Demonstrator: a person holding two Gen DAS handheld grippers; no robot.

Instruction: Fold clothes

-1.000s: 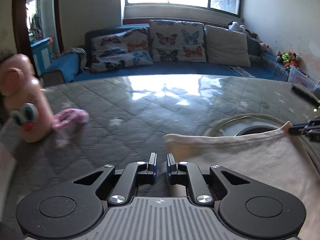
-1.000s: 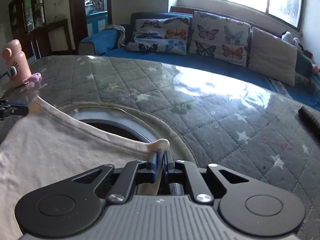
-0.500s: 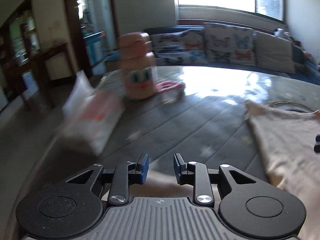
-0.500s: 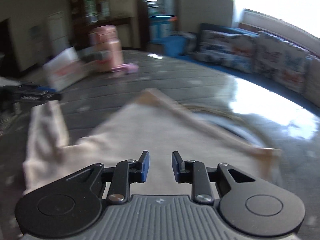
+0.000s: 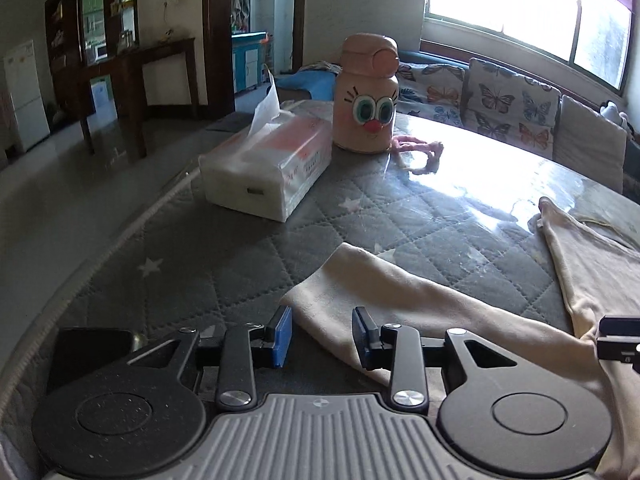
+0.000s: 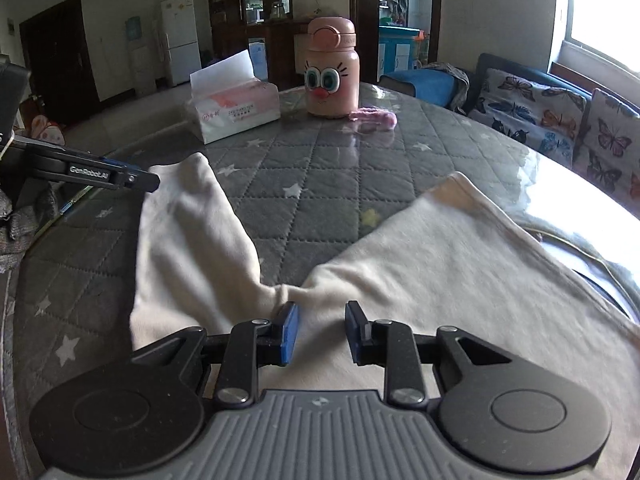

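The desk [image 6: 320, 184] is round-edged, covered with a grey quilted cloth printed with pale stars under a glossy clear sheet that reflects the window light. A cream garment [image 6: 460, 264] lies spread directly on it, one sleeve [image 5: 400, 300] stretched out flat toward the desk's edge. Farther back rests a white and pink tissue pack [image 6: 234, 110] with a sheet sticking up. Just beside it stands an upright pink bottle [image 6: 331, 76] with a cartoon face, and a pink strap [image 6: 374, 115] lies on the cloth at the bottle's base.
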